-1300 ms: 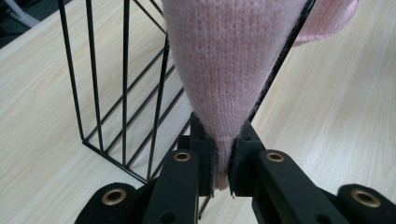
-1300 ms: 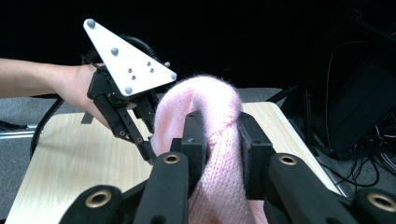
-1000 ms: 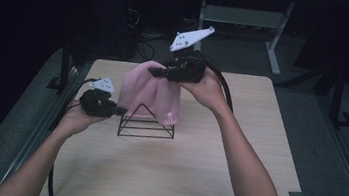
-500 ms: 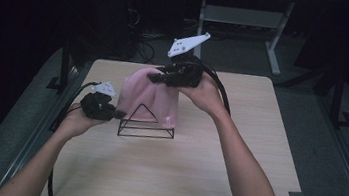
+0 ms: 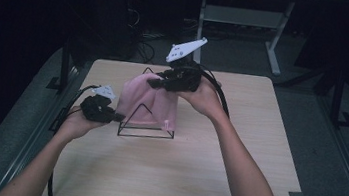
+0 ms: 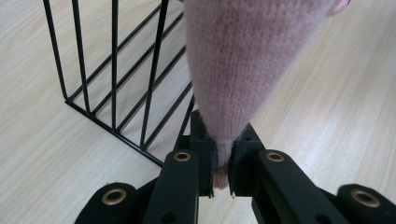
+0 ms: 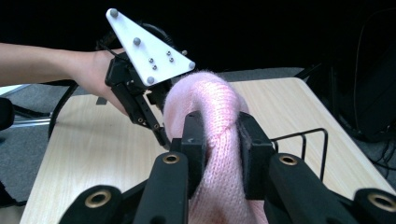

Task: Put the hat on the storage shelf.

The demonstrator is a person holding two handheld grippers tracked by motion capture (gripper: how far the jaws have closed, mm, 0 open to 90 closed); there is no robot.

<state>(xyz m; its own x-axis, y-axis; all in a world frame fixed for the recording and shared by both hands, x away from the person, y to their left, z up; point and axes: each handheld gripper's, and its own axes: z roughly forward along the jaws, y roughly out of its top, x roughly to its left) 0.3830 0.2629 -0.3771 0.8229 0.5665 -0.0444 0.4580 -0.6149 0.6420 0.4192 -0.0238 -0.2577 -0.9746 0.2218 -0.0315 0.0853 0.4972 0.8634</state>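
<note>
A pink knit cloth (image 5: 149, 102) hangs over a black wire rack (image 5: 146, 131) at the table's middle. My right gripper (image 5: 158, 82) is shut on the cloth's bunched top (image 7: 215, 116), holding it above the rack's far end. My left gripper (image 5: 117, 117) is low at the rack's left side and shut on the cloth's lower edge (image 6: 224, 93), which stretches up and away from its jaws. The rack's wires (image 6: 114, 88) stand just beside the left jaws. In the right gripper view the left gripper (image 7: 159, 133) appears beyond the cloth, under its white plate.
The light wooden table (image 5: 234, 171) has bare room on its right and near sides. Dark floor, cables and a desk frame (image 5: 242, 18) lie beyond the far edge. Each gripper's cable trails off by the person's forearm.
The right gripper has sunk slightly with the cloth's top. The left gripper has drawn a little toward the near edge with the cloth's lower edge. Both grips hold.
</note>
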